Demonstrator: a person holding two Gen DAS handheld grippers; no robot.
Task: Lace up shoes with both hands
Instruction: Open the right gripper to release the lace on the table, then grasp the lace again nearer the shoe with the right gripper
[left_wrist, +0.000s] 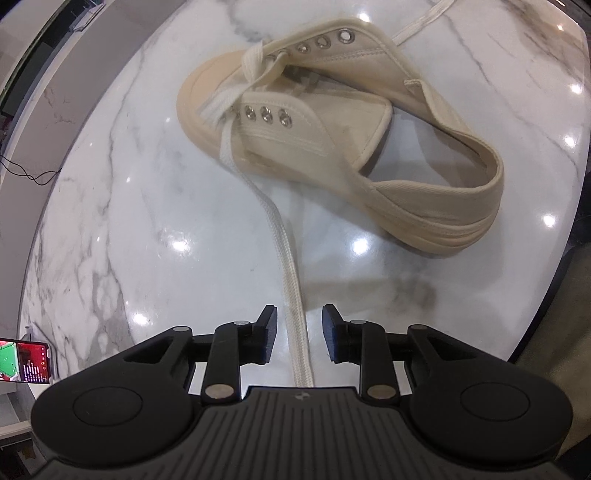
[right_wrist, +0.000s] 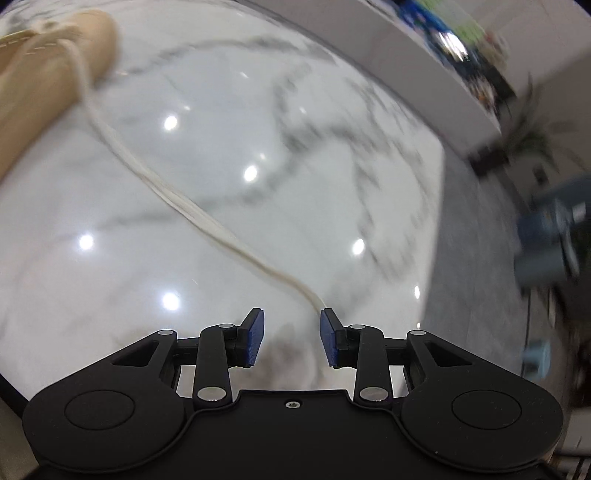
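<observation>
A cream canvas shoe lies tilted on the white marble table, toe to the left, with metal eyelets showing. A flat white lace runs from the toe-end eyelets down the table and passes between the fingers of my left gripper, which is open; the pads stand clear of it on both sides. A second lace end trails off behind the shoe. In the blurred right wrist view, the shoe is at top left and its lace reaches the right fingertip of my open right gripper.
A phone with a lit screen lies at the table's left edge. A black cable lies beyond it. The table edge curves down the right. Past the table are a white counter and a blurred blue object.
</observation>
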